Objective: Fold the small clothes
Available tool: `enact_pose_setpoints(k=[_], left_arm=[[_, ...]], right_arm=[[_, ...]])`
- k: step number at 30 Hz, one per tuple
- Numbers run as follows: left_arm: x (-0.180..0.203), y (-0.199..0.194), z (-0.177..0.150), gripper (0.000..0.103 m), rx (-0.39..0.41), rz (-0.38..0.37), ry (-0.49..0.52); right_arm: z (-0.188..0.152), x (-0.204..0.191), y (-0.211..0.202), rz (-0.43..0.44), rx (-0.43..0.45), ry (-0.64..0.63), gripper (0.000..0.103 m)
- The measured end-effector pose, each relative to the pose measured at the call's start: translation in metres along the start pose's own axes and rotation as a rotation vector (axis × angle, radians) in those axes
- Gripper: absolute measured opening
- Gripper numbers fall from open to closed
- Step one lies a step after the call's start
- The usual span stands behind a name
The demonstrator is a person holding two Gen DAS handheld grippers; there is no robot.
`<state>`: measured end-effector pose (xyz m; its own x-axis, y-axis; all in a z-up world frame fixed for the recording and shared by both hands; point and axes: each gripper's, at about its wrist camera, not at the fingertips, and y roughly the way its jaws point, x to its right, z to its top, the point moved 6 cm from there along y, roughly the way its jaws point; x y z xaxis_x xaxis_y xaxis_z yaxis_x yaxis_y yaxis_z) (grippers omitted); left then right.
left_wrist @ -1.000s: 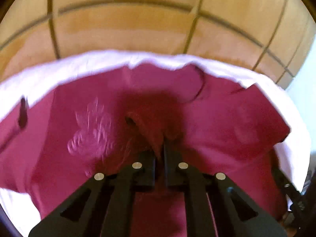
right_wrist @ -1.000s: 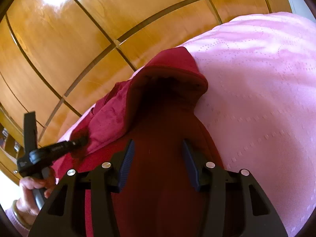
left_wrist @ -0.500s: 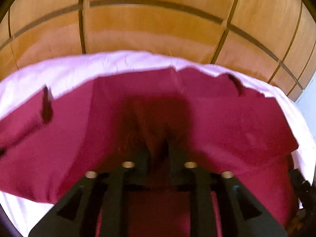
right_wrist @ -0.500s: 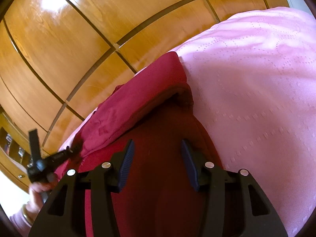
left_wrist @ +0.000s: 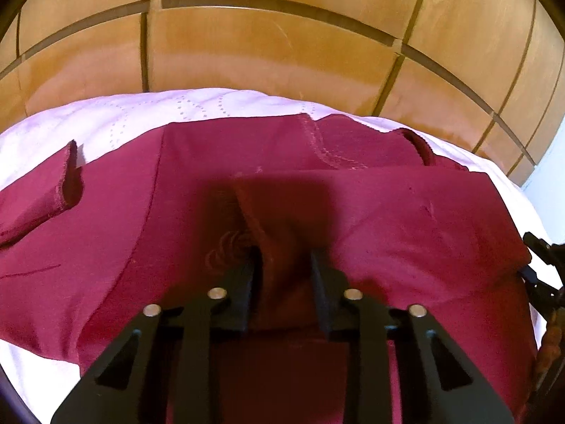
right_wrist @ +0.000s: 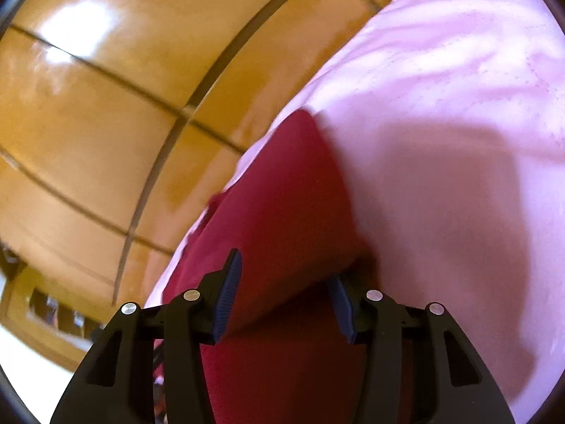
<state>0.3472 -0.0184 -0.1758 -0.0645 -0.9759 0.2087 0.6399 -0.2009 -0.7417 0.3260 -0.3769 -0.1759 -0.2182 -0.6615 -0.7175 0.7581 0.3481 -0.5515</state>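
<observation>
The lower part of the dark red garment (left_wrist: 406,219) is cut off by the bottom edge of the left wrist view and hidden behind the left gripper (left_wrist: 284,265). In the right wrist view most of the garment (right_wrist: 282,194) is blurred, and its near part is covered by the right gripper (right_wrist: 282,289). A dark piece of equipment at the right edge of the left wrist view is too cropped to be identified.

The garment is spread over a pale pink bedspread (left_wrist: 116,120), filling the middle of the left wrist view. One sleeve (left_wrist: 42,190) is seen at centre left, with its cuff turned up. A stitched hem (left_wrist: 317,145) runs across the upper centre, and a faint printed motif (left_wrist: 226,243) is partly shaded near the left gripper. A raised fold of cloth stands between the left jaws, which are parted on either side of it without pressing it. The right jaws are spread wide, with the cloth lying between them ungripped. Wooden panelling (right_wrist: 116,113) fills the upper left behind the bed.
</observation>
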Motion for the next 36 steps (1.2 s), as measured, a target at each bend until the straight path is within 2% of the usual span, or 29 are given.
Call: enact_pose_setpoints(k=[1,2,4,6,10,12,18,22,25,27,28,30,33,36], left_arm=[[-0.001,0.0,0.001,0.018,-0.003,0.002,-0.005],[-0.003,0.0,0.002,0.009,-0.007,0.01,-0.008],[-0.003,-0.004,0.007,0.006,-0.012,0.007,0.006],[-0.001,-0.005,0.006,0.006,-0.006,0.015,0.039],[-0.005,-0.001,0.003,0.006,0.002,0.0,0.012],[-0.006,-0.002,0.002,0.009,0.01,-0.006,0.007],[-0.008,-0.001,0.001,0.009,0.015,-0.019,-0.005],[-0.007,-0.001,0.001,0.009,0.016,-0.013,0.0],[-0.007,0.0,0.001,0.009,0.015,-0.005,0.007],[-0.007,0.001,0.001,0.009,0.016,-0.006,0.005],[-0.007,0.001,0.001,0.009,0.015,-0.008,0.003],[-0.007,0.001,0.0,0.009,0.016,-0.012,-0.002],[-0.007,0.003,0.0,0.01,0.015,-0.015,-0.002],[-0.008,0.004,-0.001,0.009,0.014,-0.022,-0.009]], right_arm=[[0.004,0.005,-0.002,-0.037,0.029,-0.004,0.033],[0.004,0.008,-0.003,-0.067,0.042,-0.013,0.02],[-0.001,0.014,-0.005,-0.098,0.056,-0.036,0.017],[-0.007,0.014,-0.005,-0.108,0.063,-0.069,0.016],[-0.01,0.011,-0.003,-0.124,0.025,-0.094,0.017],[-0.013,0.008,-0.012,-0.138,0.014,-0.12,0.024],[-0.006,-0.024,-0.052,-0.207,0.133,-0.318,0.025],[0.018,-0.06,-0.025,-0.22,0.121,-0.465,0.025],[0.035,-0.069,0.025,-0.244,0.037,-0.518,0.025],[0.047,-0.06,0.057,-0.306,-0.012,-0.53,0.025],[0.054,-0.049,0.07,-0.364,-0.015,-0.532,0.025],[0.063,-0.029,0.084,-0.426,-0.025,-0.504,0.025],[0.071,-0.009,0.086,-0.373,-0.011,-0.41,0.025],[0.07,-0.009,0.083,-0.378,-0.005,-0.419,0.025]])
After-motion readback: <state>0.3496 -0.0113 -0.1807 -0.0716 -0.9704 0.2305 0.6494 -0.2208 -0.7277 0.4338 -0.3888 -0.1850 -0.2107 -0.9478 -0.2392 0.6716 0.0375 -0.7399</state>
